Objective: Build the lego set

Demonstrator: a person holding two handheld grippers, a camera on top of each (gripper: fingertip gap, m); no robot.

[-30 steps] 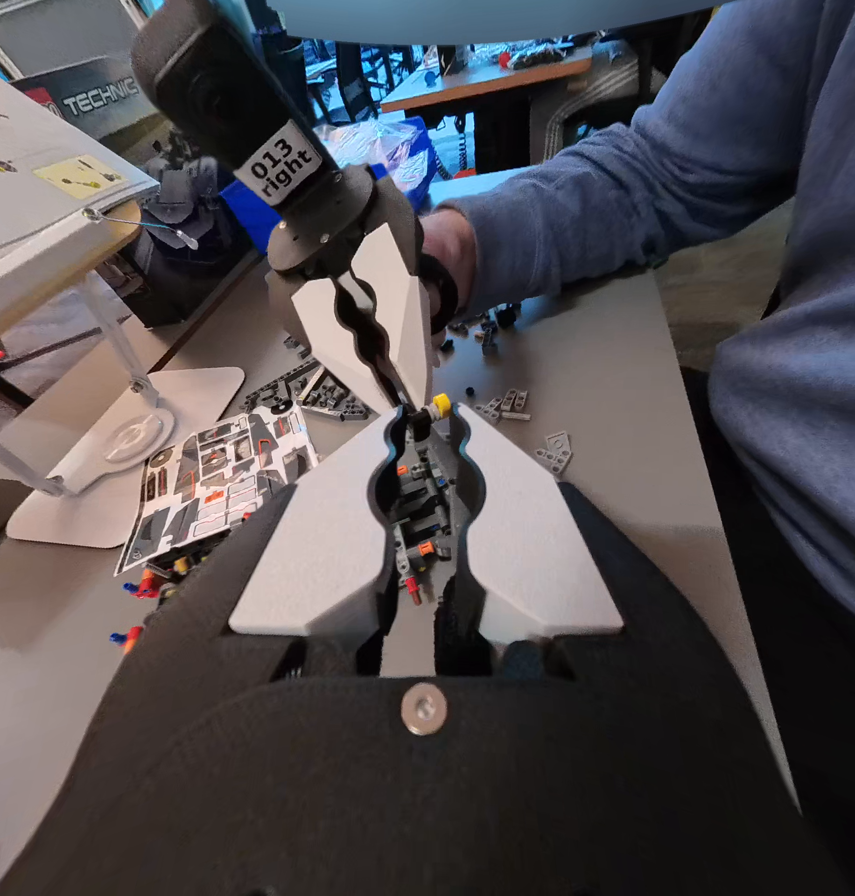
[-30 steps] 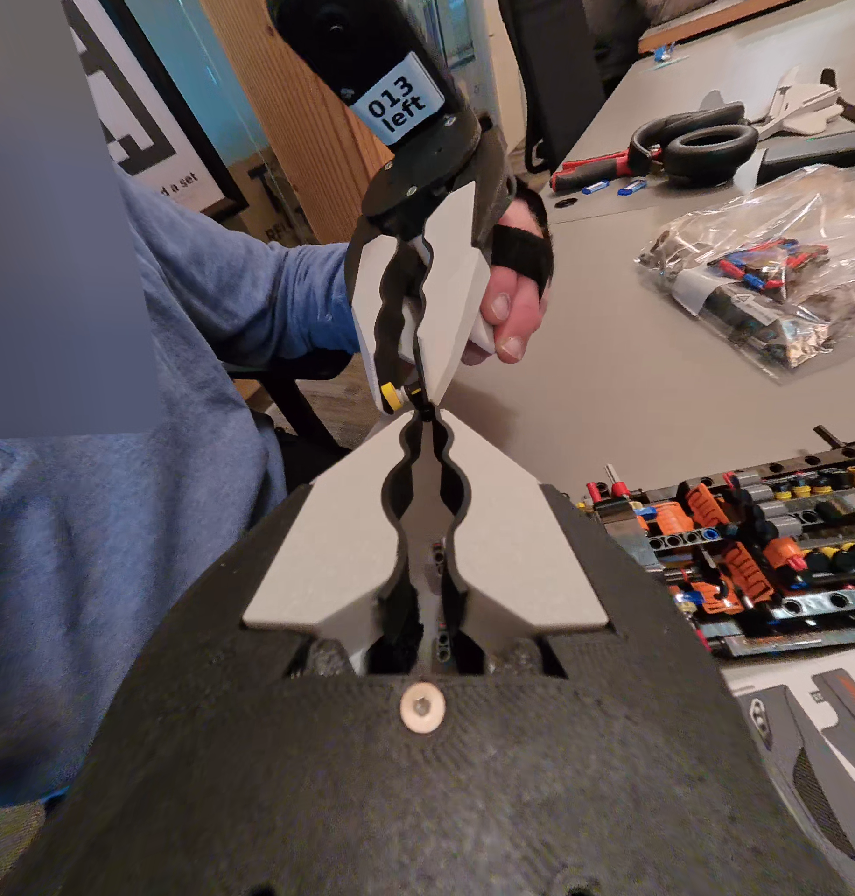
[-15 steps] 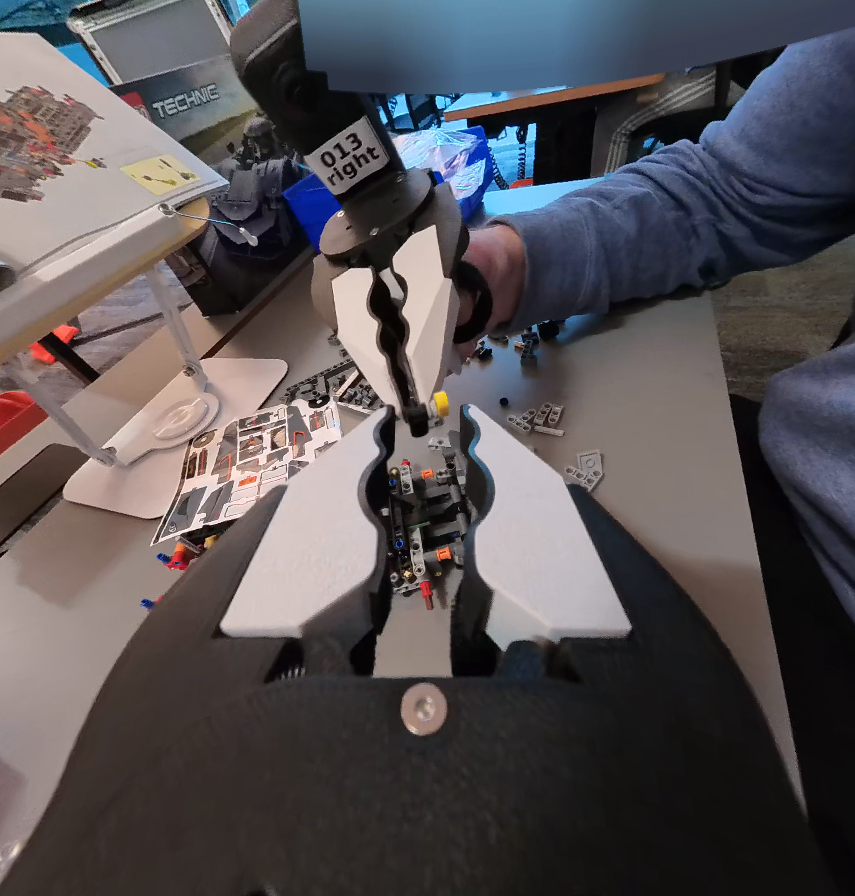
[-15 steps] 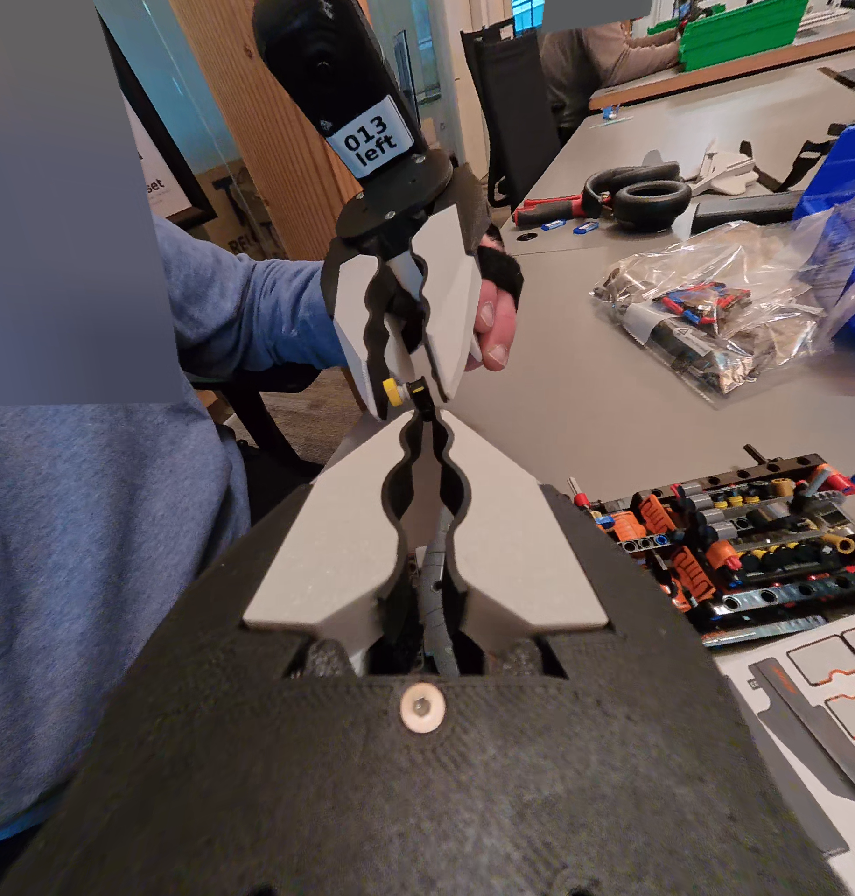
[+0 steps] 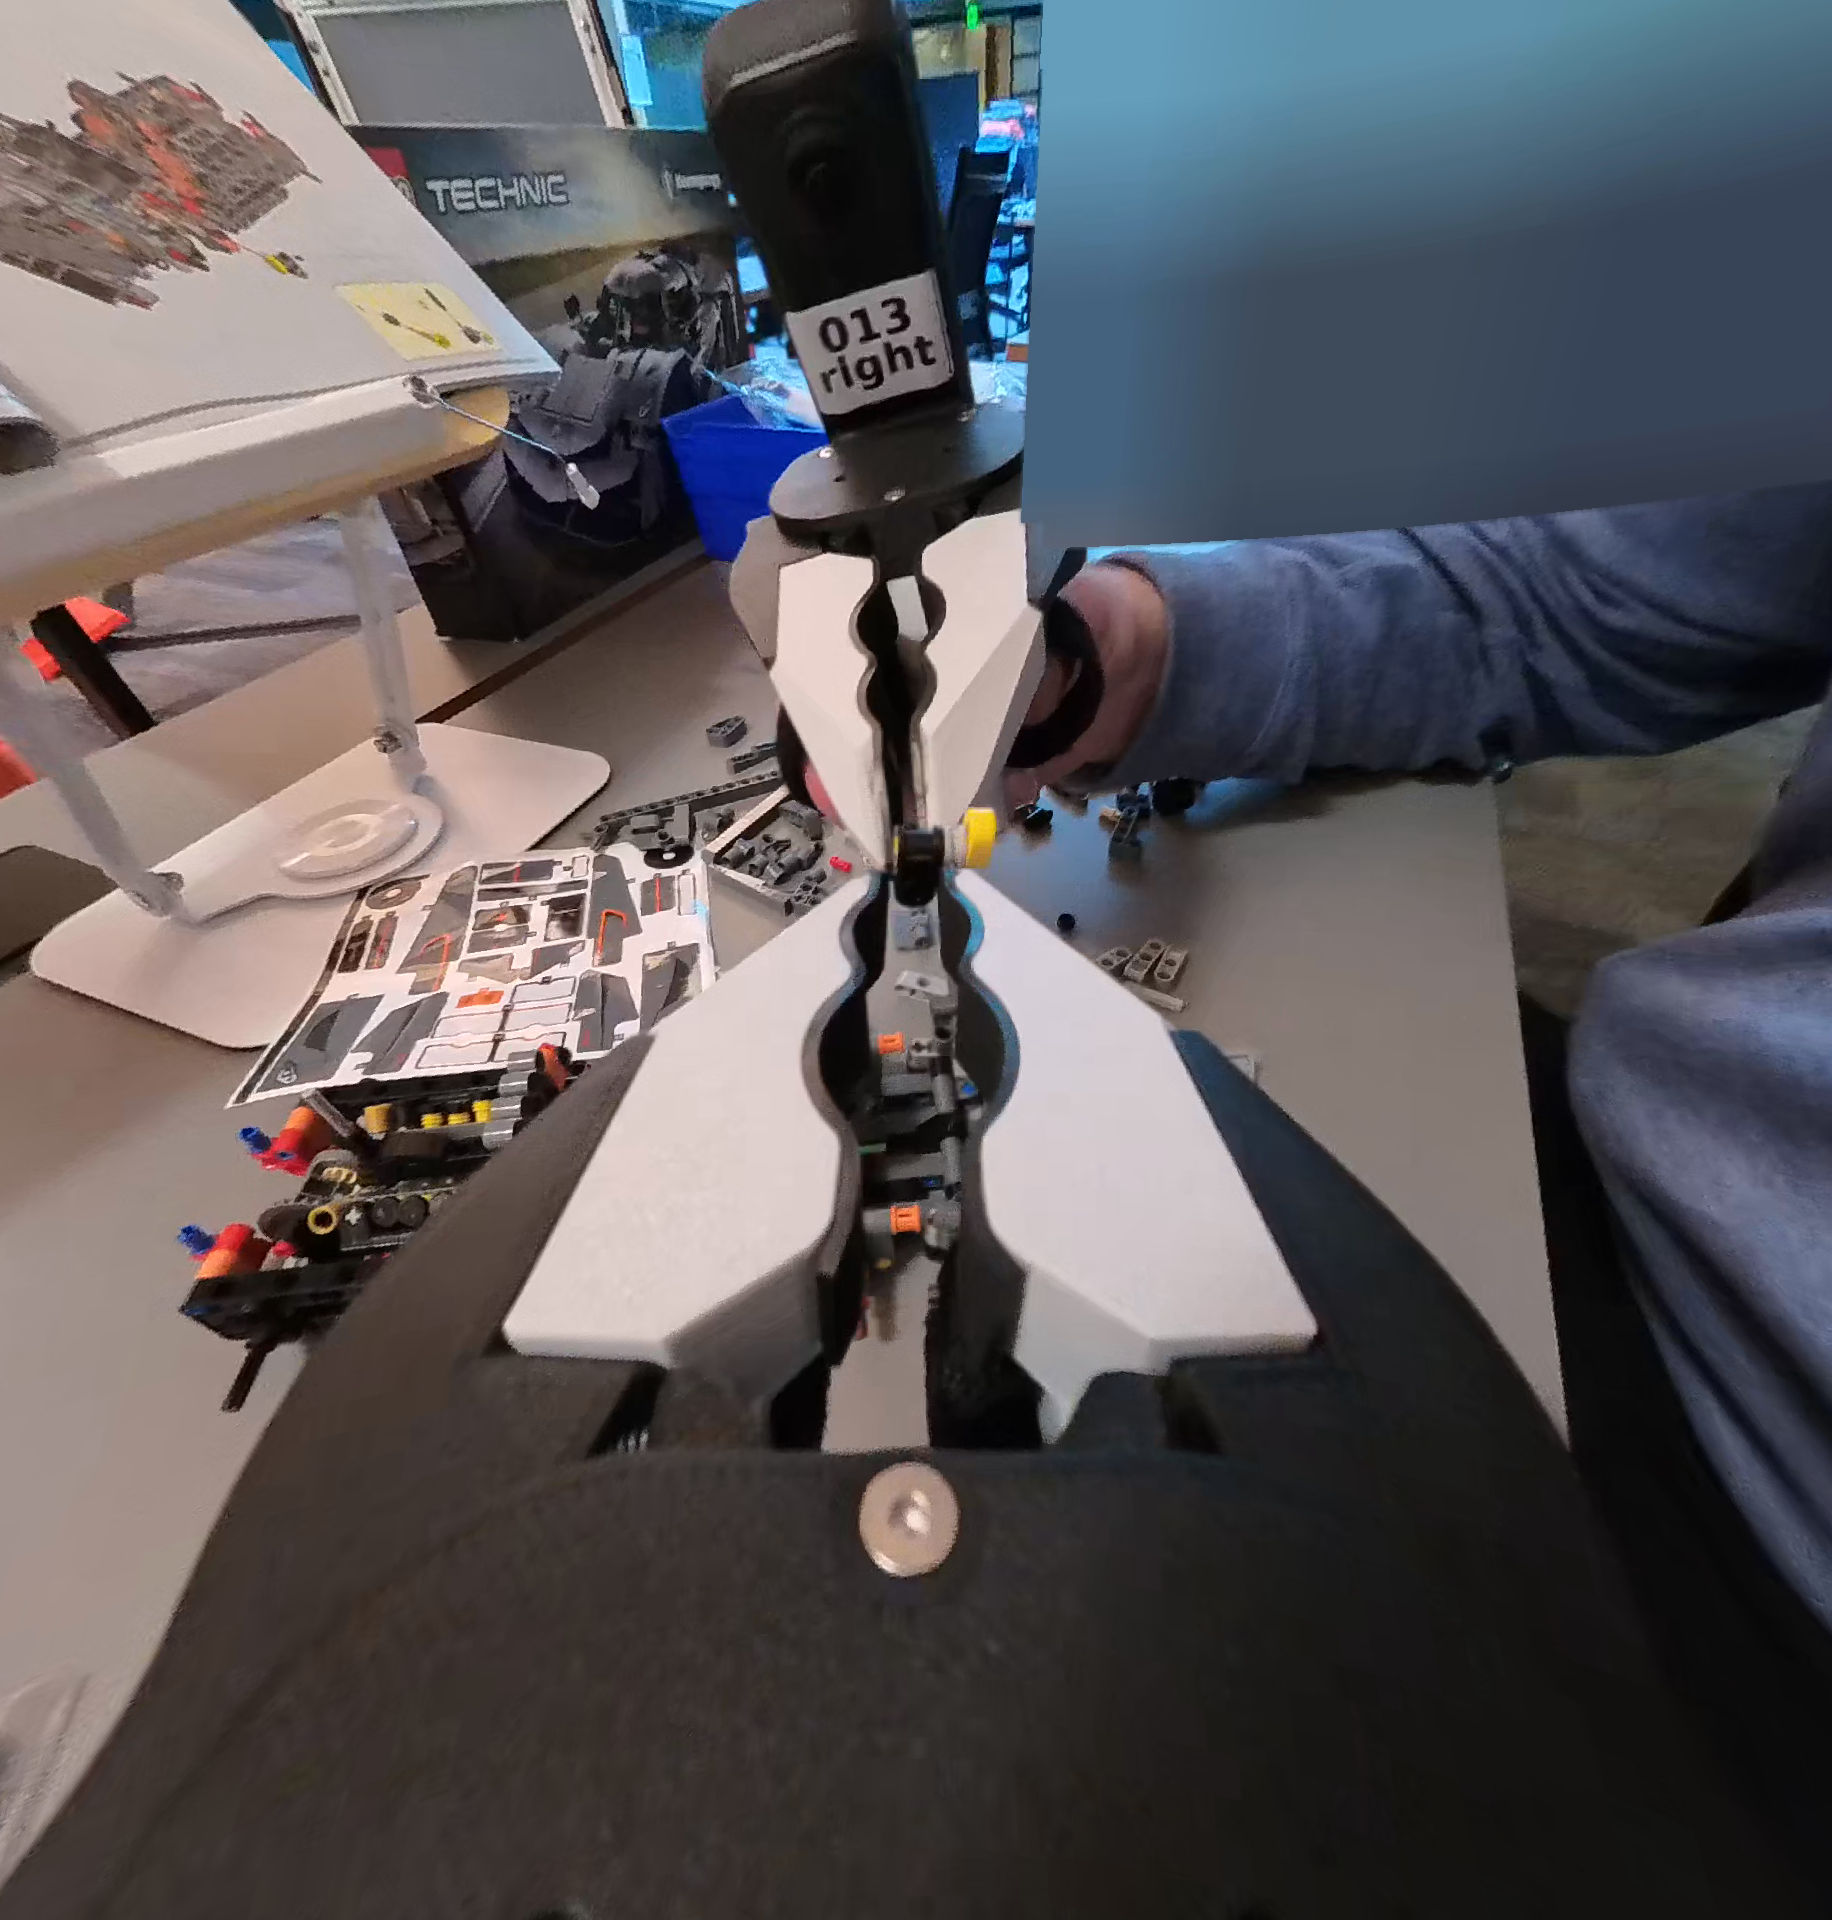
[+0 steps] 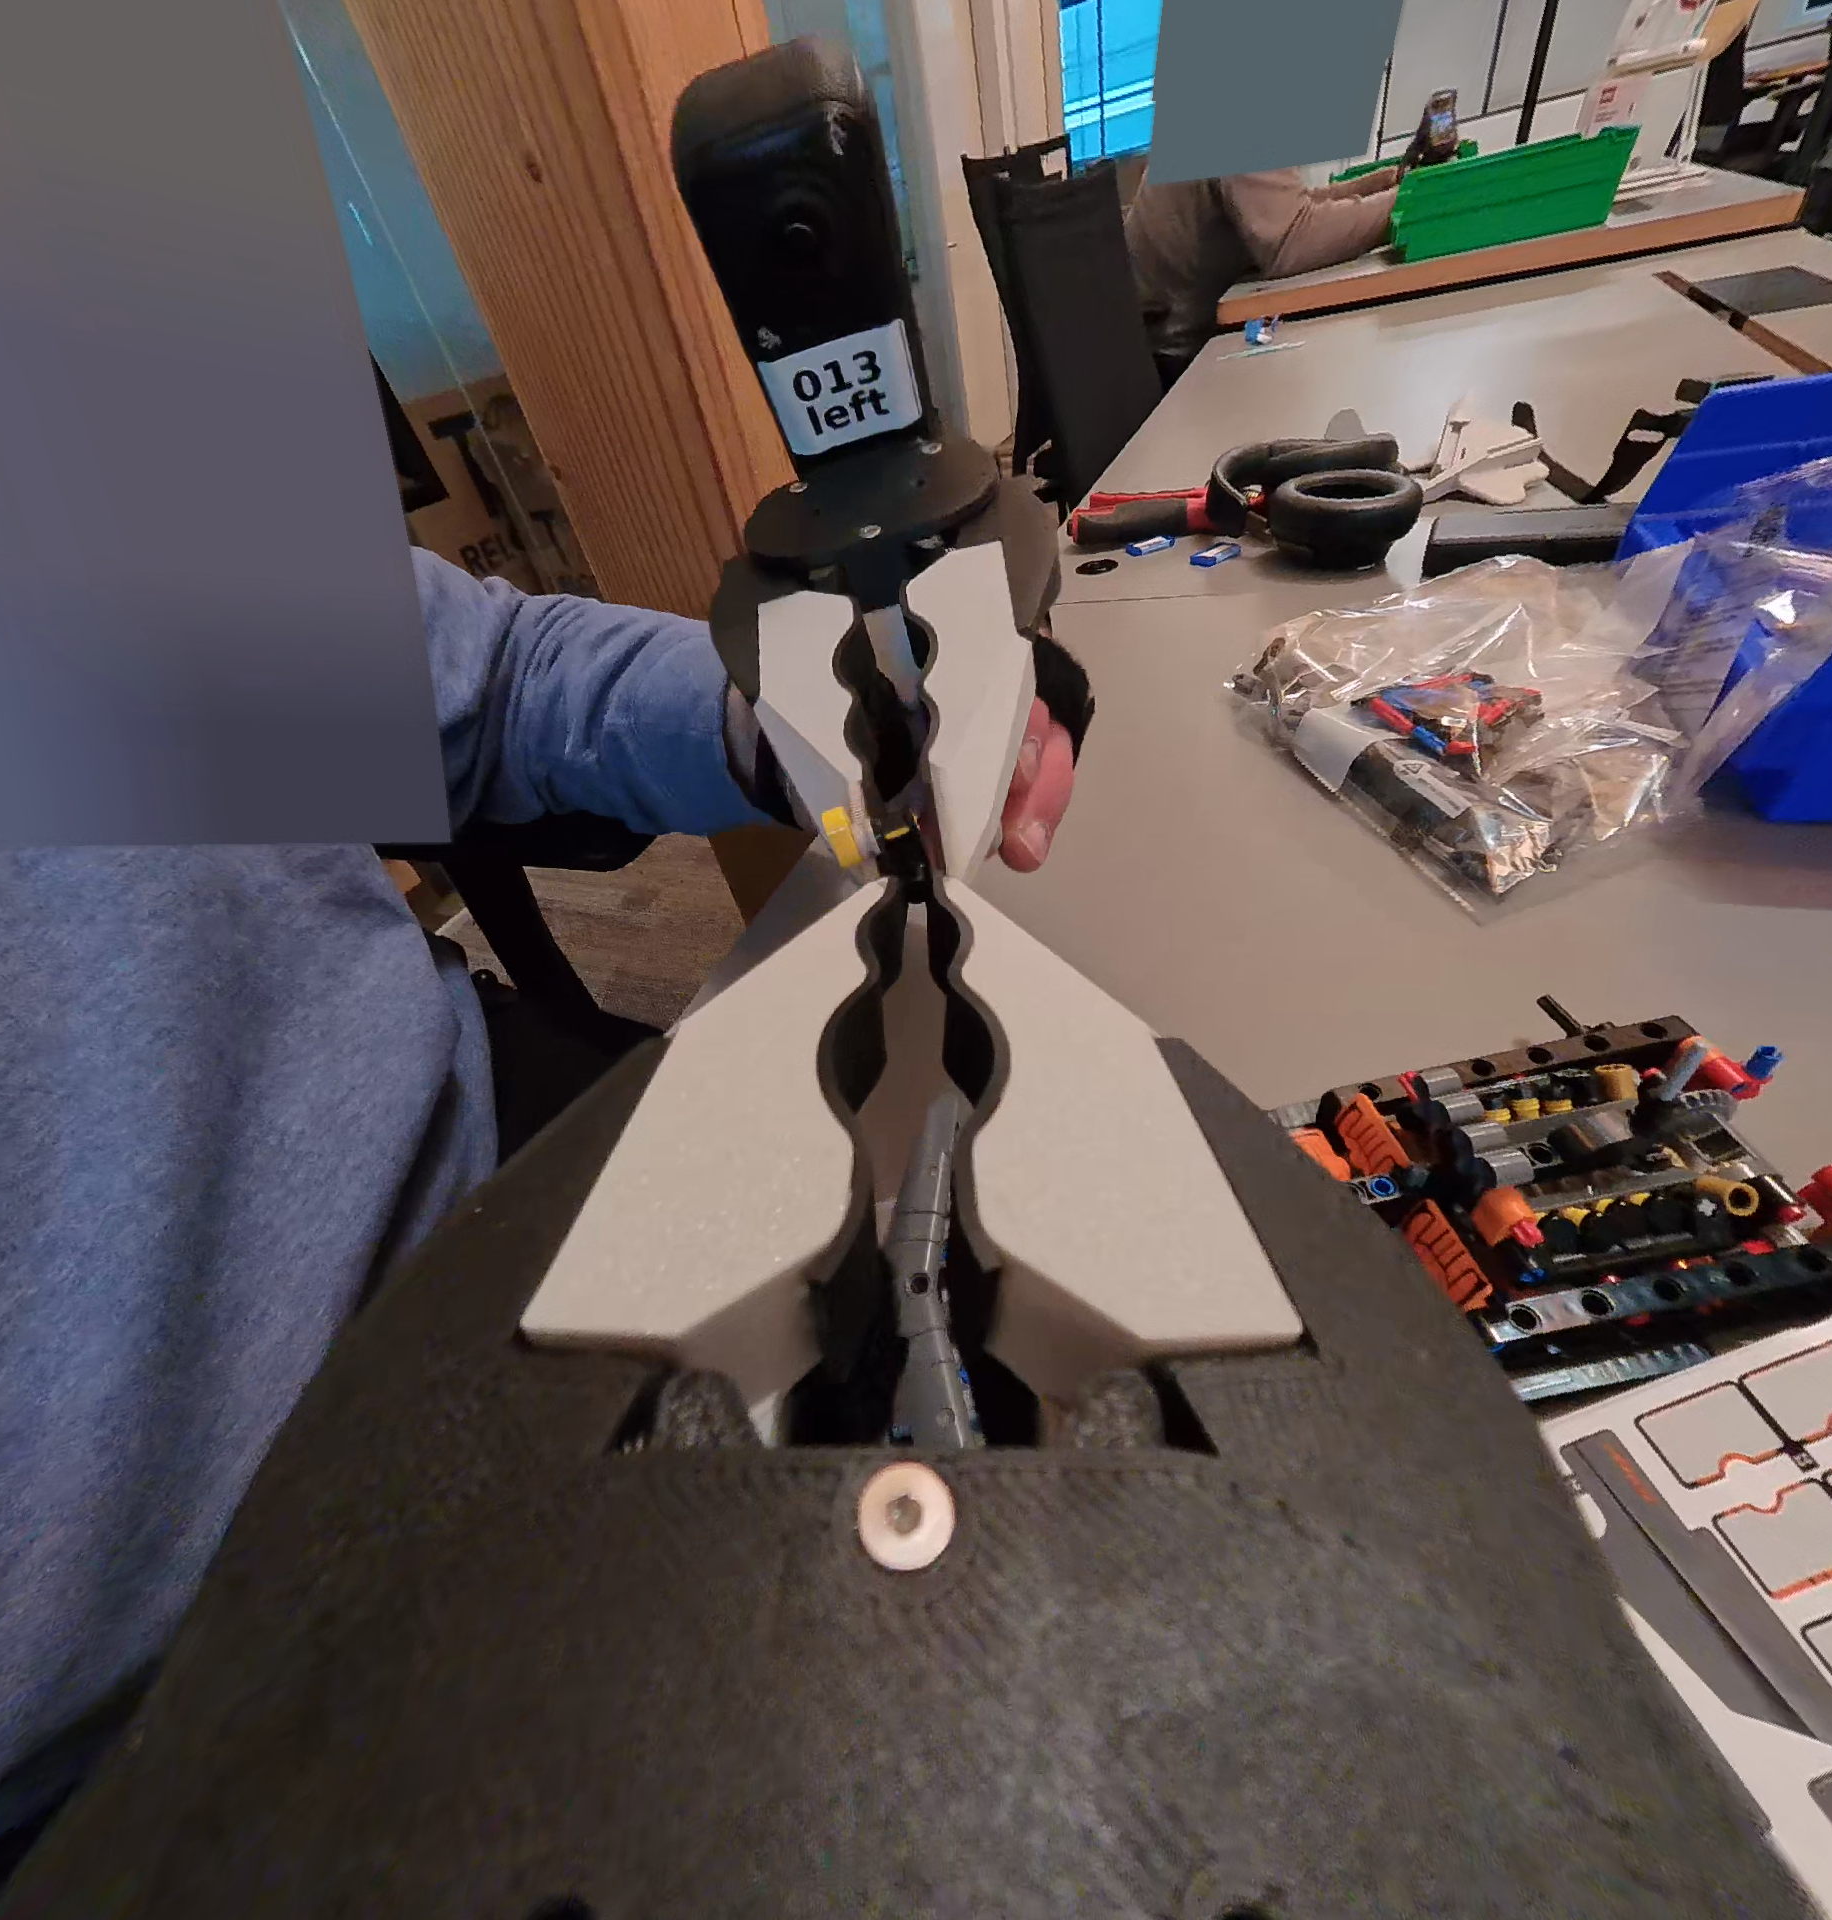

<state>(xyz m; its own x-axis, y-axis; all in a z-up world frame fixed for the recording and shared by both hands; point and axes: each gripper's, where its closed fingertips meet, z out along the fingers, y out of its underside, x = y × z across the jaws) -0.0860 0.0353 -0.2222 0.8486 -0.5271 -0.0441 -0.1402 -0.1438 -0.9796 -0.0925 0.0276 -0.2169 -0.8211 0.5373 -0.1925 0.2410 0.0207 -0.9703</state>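
Observation:
My two grippers meet tip to tip above the grey table (image 5: 1307, 1039). Between them is a small black lego piece (image 5: 917, 860) with a yellow bush (image 5: 979, 836) on its side. My right gripper (image 6: 907, 899) is shut on one end of the piece; in the left wrist view it (image 5: 907, 836) comes down from above. My left gripper (image 5: 912, 899) is shut on the other end; in the right wrist view it (image 6: 896, 831) comes from above, with the black piece (image 6: 907, 857) and yellow bush (image 6: 844, 836) at its tips.
The partial black, orange and yellow build (image 6: 1577, 1195) lies by a sticker sheet (image 5: 496, 966). An instruction booklet (image 5: 164, 260) sits on a white stand. Loose grey pieces (image 5: 766, 842) lie behind. A bag of parts (image 6: 1463, 727) and a blue bin (image 6: 1805, 582) stand farther off. Left and right tips are no more than a few centimetres apart.
My left gripper's jaws opened wide, then closed on the black piece that the right gripper kept holding. Both grippers turned to face each other more squarely.

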